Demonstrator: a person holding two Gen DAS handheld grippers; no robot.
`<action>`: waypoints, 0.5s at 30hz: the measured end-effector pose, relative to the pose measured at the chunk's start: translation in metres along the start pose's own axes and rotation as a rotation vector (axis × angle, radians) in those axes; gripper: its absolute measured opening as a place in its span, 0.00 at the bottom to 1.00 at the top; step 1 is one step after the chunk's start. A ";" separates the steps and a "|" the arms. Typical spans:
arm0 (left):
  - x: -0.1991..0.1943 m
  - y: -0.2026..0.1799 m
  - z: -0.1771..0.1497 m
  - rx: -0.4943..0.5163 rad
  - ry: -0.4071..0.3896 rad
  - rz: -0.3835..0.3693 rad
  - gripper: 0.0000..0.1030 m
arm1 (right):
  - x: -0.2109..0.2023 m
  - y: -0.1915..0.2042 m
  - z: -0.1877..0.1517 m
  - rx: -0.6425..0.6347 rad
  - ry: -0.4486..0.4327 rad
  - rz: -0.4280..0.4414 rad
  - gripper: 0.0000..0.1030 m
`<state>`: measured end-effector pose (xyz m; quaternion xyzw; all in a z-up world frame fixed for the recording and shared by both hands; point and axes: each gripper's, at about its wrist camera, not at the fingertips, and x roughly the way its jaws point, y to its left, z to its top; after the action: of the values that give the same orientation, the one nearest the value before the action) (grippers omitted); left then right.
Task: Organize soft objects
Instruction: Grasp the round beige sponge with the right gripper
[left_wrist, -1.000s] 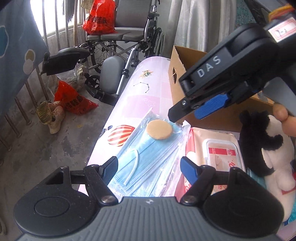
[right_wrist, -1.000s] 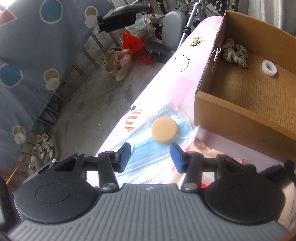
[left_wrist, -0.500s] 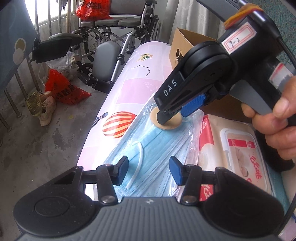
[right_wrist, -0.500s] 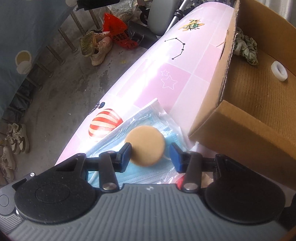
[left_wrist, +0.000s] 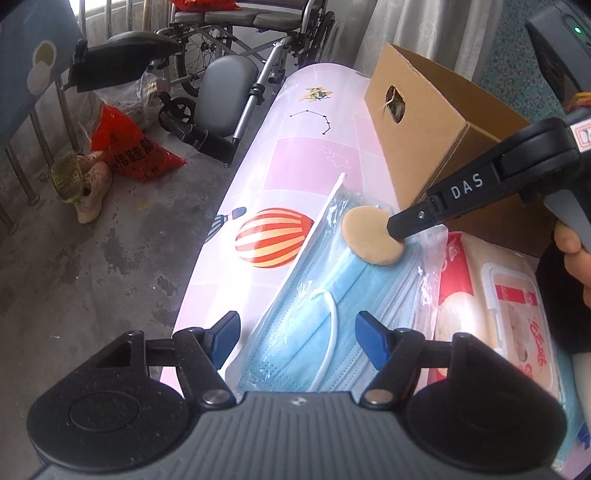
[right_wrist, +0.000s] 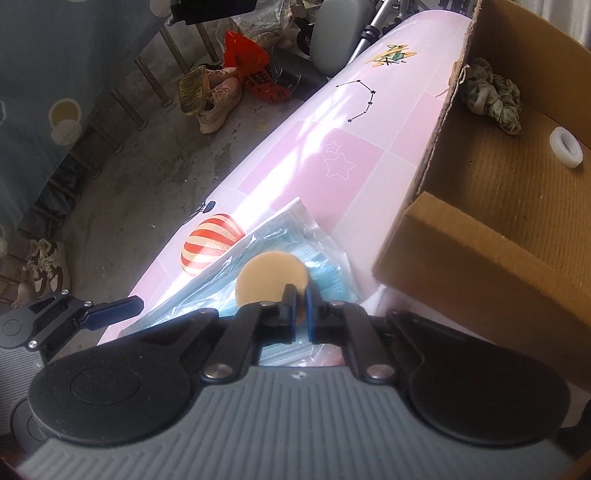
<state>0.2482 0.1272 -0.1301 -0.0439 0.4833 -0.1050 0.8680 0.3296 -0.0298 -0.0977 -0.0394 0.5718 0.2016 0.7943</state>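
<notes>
A round tan sponge puff lies on a clear pack of blue face masks on the pink table. My right gripper is shut on the near edge of the puff; it shows from the side in the left wrist view. My left gripper is open and empty, hovering over the near end of the mask pack. A cardboard box stands to the right, holding a green scrunchie and a white ring.
A pack of wet wipes lies right of the masks, with a black and white plush toy at the far right edge. Off the table's left edge are the floor, a wheelchair, a red bag and shoes.
My right gripper came down onto the puff and its jaws closed on it. My left gripper opened wider and shifted slightly over the mask pack.
</notes>
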 end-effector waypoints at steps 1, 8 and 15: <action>0.003 0.004 0.000 -0.026 0.020 -0.033 0.67 | 0.000 -0.002 0.000 0.007 0.001 0.006 0.03; -0.004 0.025 0.000 -0.140 0.058 -0.165 0.45 | 0.005 -0.008 -0.004 0.028 0.003 0.034 0.03; -0.001 0.039 0.002 -0.211 0.109 -0.240 0.38 | 0.007 -0.016 -0.006 0.078 0.012 0.080 0.04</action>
<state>0.2548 0.1654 -0.1346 -0.1864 0.5292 -0.1586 0.8124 0.3322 -0.0439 -0.1087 0.0131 0.5849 0.2105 0.7832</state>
